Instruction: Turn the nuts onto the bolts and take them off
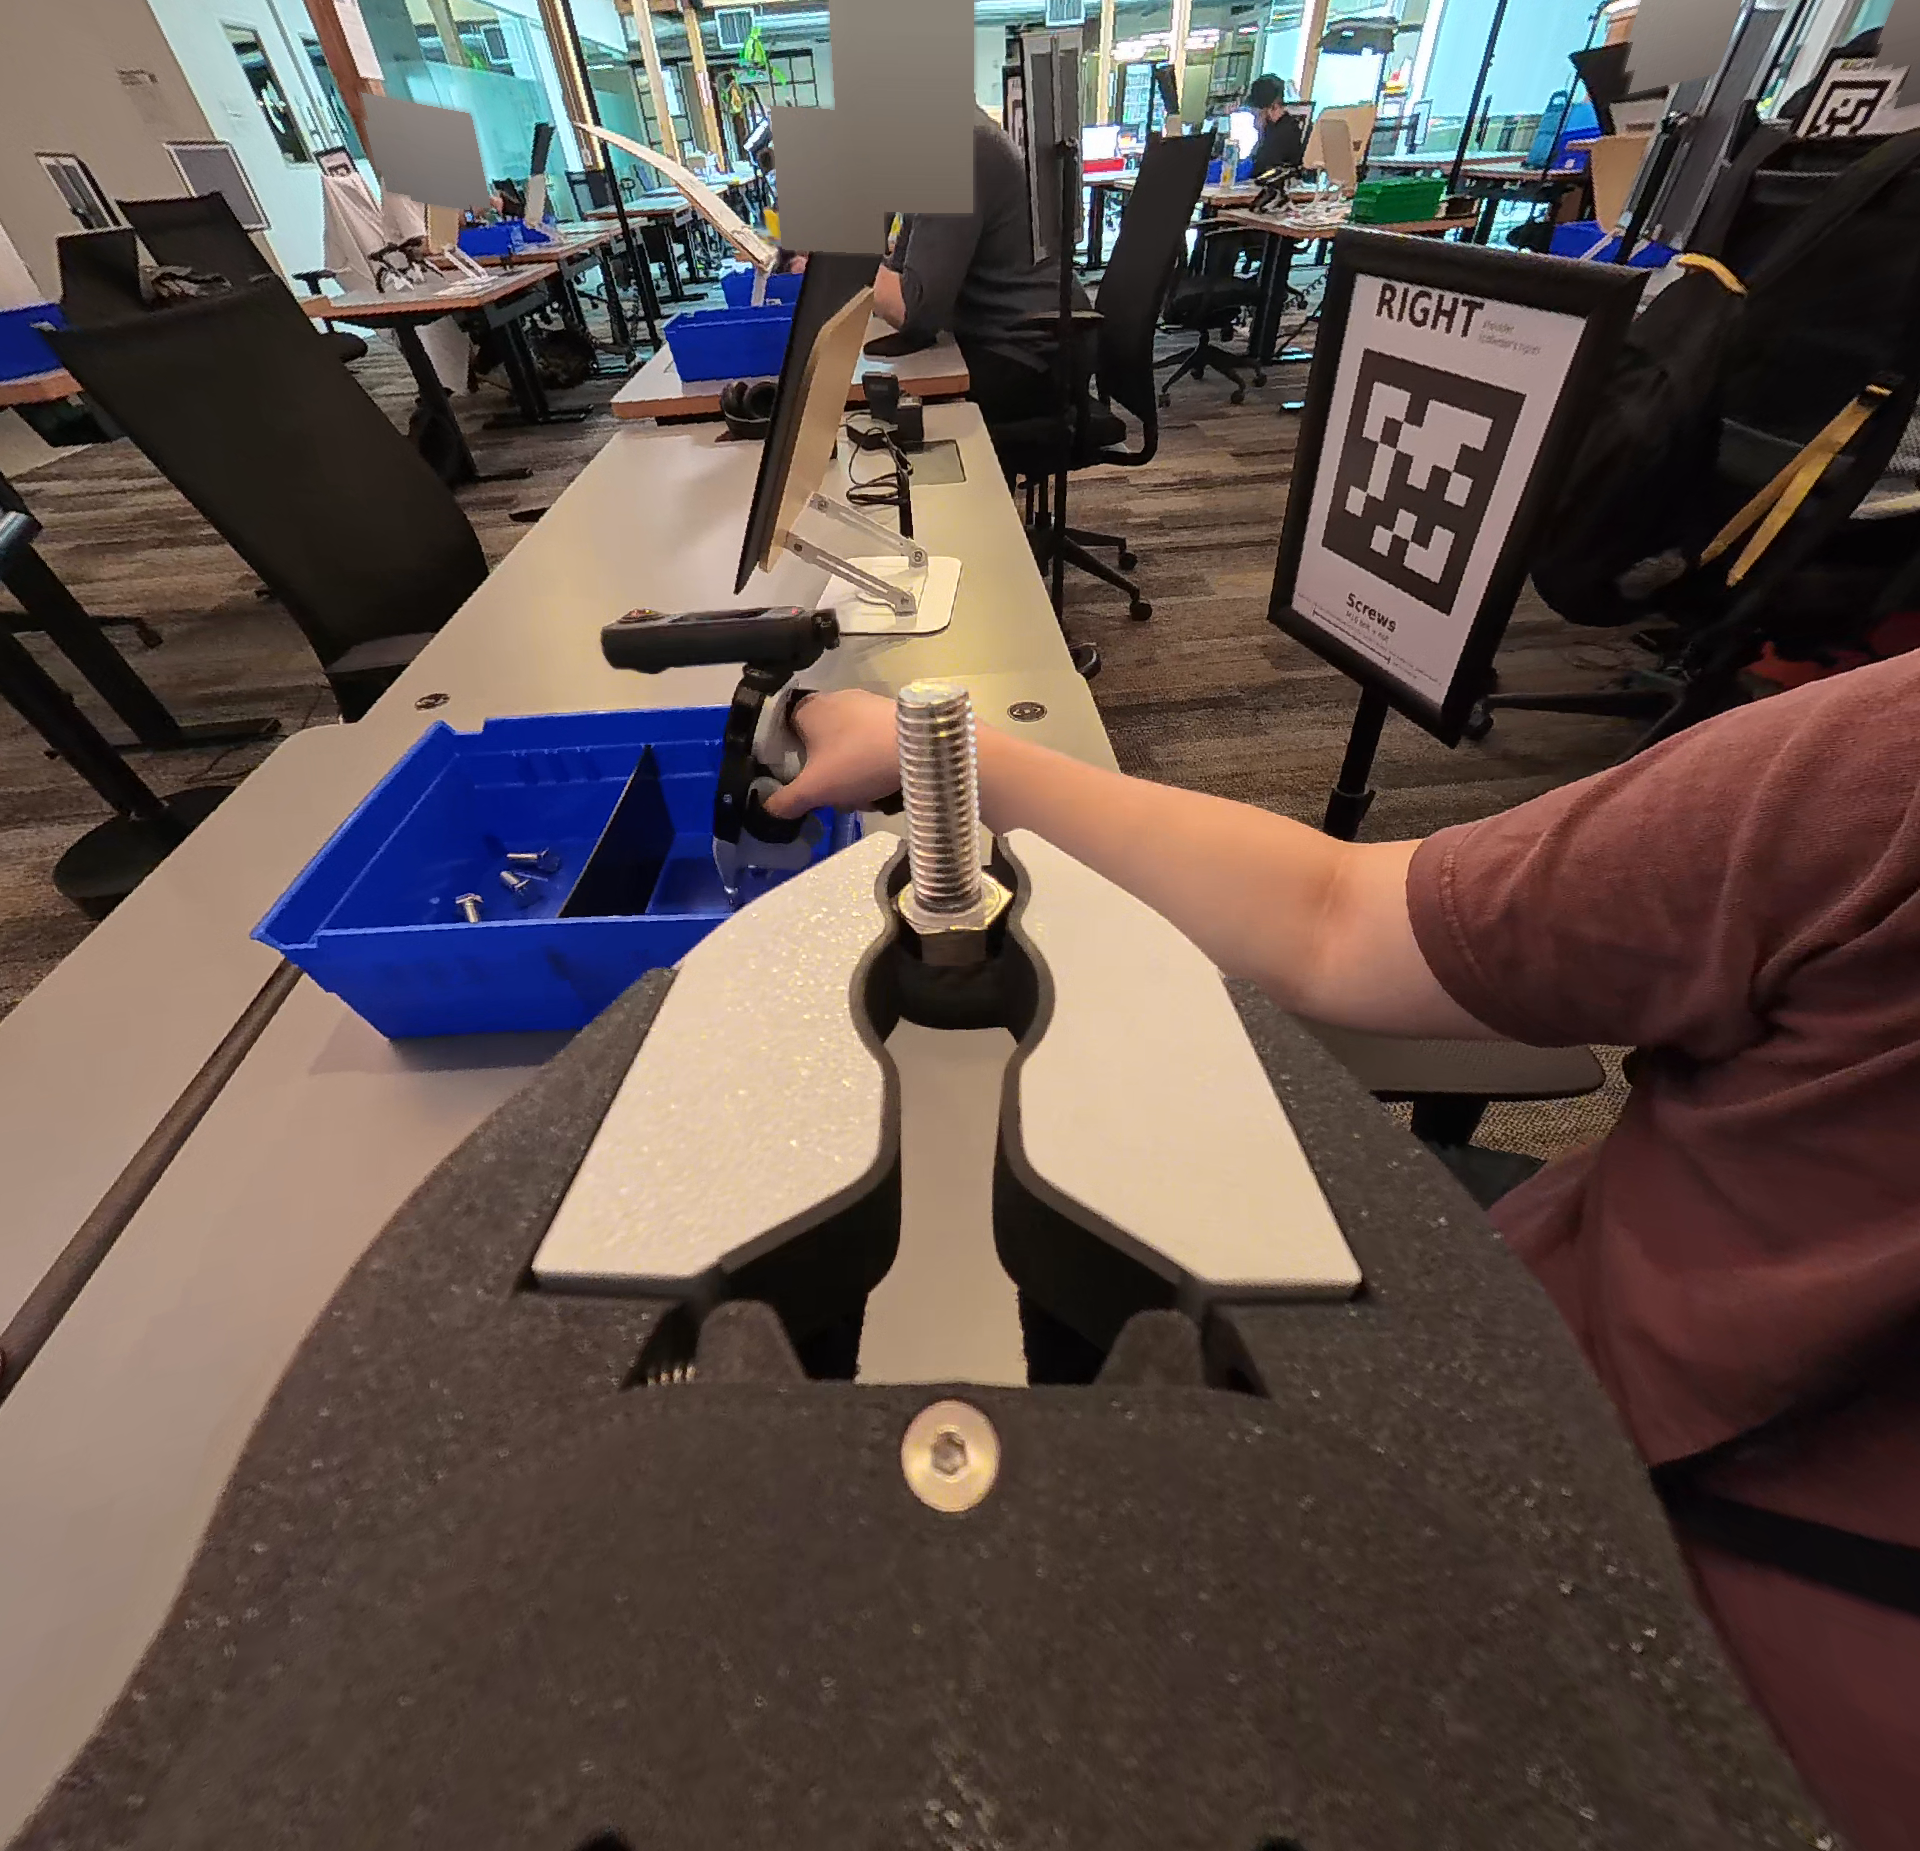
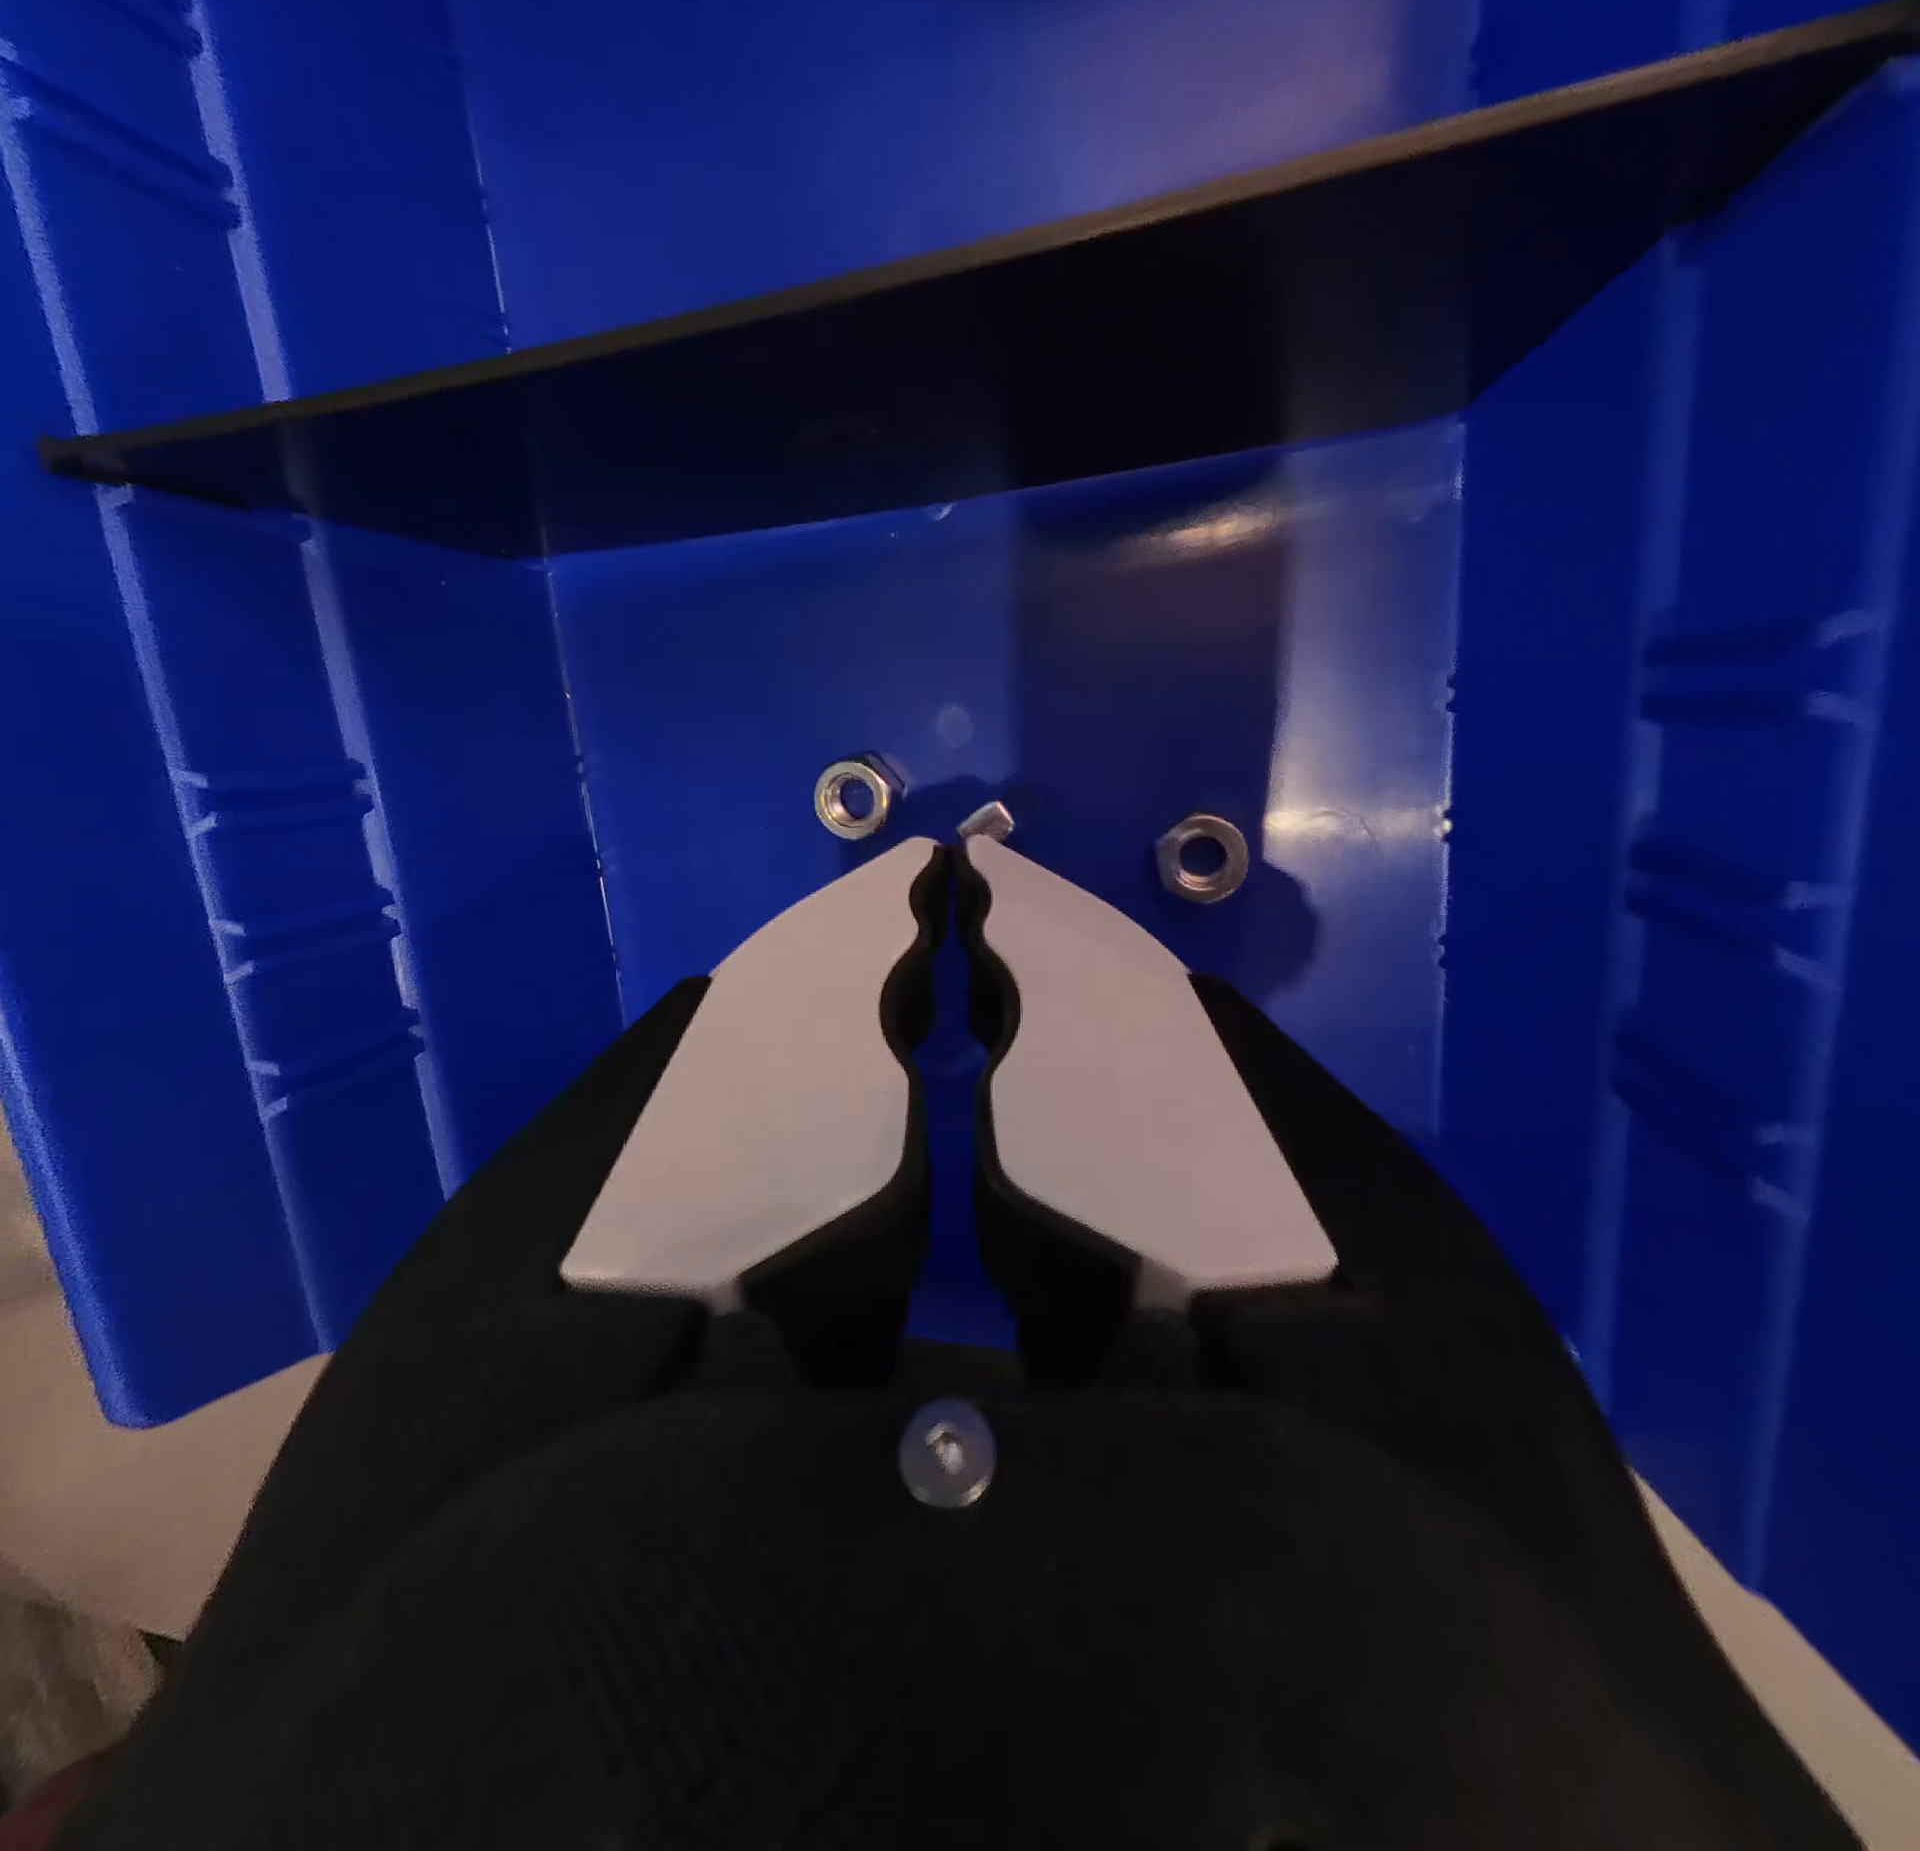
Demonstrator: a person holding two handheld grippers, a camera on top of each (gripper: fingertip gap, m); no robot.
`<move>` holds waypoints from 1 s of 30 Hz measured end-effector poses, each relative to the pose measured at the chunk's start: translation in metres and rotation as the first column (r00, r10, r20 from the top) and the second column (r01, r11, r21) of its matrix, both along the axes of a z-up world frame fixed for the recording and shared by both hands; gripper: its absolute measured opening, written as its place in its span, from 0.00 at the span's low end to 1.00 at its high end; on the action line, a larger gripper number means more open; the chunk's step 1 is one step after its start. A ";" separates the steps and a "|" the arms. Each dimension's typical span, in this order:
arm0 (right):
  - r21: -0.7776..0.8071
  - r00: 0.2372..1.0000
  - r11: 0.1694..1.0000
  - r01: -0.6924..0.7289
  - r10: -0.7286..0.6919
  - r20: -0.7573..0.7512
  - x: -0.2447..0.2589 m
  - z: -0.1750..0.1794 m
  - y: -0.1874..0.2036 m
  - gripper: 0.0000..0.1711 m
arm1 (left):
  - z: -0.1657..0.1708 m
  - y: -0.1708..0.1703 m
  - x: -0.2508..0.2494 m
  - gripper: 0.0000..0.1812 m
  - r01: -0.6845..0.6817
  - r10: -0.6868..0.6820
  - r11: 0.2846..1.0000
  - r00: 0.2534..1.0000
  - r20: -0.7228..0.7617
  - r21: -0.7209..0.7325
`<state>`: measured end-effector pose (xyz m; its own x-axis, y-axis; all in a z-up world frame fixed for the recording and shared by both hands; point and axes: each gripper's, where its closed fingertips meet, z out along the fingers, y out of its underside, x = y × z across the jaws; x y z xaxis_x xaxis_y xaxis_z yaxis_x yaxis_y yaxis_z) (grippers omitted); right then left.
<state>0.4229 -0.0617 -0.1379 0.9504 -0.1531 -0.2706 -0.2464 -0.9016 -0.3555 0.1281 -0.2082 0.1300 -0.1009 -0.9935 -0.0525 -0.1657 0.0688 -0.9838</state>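
Left wrist view is showing the left gripper clamping a silver bolt by its hex head, with the threaded shank standing upright above the fingertips. Just beyond it a blue bin is sitting on the grey tabletop, split by a black divider. Three small bolts are lying loose in the bin's left compartment. A person's right hand is holding the right gripper tips-down inside the right compartment. Behind the bin a tablet on a stand is resting on the same tabletop, and a framed marker sign is standing off to the right on a pole.

Right wrist view is looking straight down into that compartment of the bin, with the divider crossing above. The right gripper is showing its fingertips drawn together, almost touching, and pinching a small silver nut on edge at the very tips. Two more nuts are lying flat on the bin floor: the left nut just beside the fingertips and the right nut a little farther off on the other side.
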 end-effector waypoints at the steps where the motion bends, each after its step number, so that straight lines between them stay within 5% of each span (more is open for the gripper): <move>1: 0.008 1.000 1.000 0.009 -0.010 0.003 0.002 0.002 0.000 0.03 | 0.001 -0.001 0.000 0.08 0.004 -0.004 1.000 1.000 0.002 0.000; 8: -0.027 0.996 0.996 0.083 -0.082 0.034 0.006 -0.002 -0.003 0.18 | 0.002 -0.004 0.000 0.08 0.005 -0.005 1.000 1.000 0.002 0.004; 30: -0.111 0.993 0.987 0.115 -0.111 0.047 0.005 -0.017 0.001 0.08 | 0.003 -0.014 -0.002 0.08 0.034 -0.034 0.999 0.999 -0.010 0.016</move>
<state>0.4281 -0.0611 -0.1545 0.9351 -0.2875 -0.2070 -0.3365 -0.9037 -0.2648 0.1259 -0.2221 0.1332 -0.1354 -0.9885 -0.0672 -0.1727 0.0903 -0.9808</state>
